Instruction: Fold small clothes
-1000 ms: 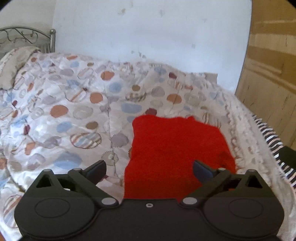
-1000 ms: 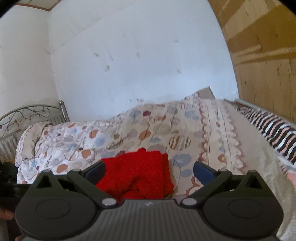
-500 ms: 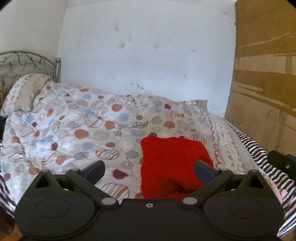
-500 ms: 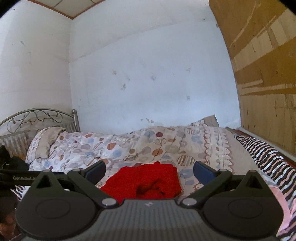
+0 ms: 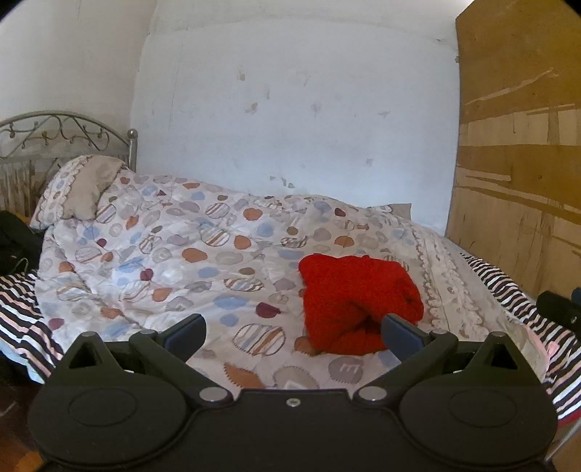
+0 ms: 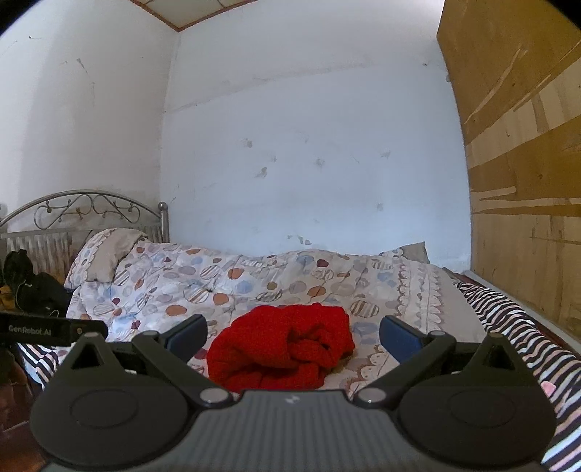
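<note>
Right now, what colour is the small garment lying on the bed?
Solid red; the garment shows best in the right wrist view, bundled on the spotted quilt.

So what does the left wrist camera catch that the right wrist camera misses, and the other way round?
Only the left wrist view shows the quilt's near edge and the dark right tongs at the frame's right. Only the right wrist view shows the ceiling corner and a black bar labelled GenRobot.AI. Both show the red garment bundled on the spotted quilt, the metal headboard and open tongs.

Black plastic left claw (image 5: pixel 292 332) and right claw (image 6: pixel 293 331), blue-padded fingers (image 6: pixel 399 336), silver pivot screws (image 6: pixel 212 394).
</note>
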{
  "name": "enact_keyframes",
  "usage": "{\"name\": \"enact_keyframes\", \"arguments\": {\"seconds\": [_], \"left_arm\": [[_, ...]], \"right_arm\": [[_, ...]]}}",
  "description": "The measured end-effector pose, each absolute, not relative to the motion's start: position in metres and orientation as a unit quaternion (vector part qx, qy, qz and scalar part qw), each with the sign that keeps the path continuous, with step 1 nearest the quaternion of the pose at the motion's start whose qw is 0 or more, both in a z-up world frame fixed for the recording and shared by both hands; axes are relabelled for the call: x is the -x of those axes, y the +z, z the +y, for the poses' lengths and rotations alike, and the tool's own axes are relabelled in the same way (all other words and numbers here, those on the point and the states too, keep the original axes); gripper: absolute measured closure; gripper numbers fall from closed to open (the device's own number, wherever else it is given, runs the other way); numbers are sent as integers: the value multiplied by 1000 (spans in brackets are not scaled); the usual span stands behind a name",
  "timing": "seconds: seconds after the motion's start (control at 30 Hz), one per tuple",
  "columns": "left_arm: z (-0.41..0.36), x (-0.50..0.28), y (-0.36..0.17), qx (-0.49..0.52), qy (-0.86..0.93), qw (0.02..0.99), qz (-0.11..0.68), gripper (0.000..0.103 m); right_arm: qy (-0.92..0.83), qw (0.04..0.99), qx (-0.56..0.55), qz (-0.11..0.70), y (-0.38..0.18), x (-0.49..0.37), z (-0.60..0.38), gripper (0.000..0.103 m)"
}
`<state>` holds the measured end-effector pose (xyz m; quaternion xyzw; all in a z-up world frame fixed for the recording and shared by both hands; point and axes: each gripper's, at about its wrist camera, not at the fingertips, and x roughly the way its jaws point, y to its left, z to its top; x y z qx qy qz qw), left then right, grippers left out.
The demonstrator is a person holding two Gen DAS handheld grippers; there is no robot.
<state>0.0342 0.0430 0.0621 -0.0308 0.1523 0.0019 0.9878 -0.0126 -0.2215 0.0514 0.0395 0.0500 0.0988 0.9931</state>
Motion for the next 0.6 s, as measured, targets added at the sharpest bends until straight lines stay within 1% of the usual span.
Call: {"name": "enact_keyframes", "arguments": {"seconds": [0.3,0.6], "left_arm": [[49,-15,42,33,22,985,168,1],[51,-16,33,24,29,983,181,1]], "right_arm": [[130,989,-32,62,38,25,-213,0],[119,987,-40,101,18,23,-220,0]]}}
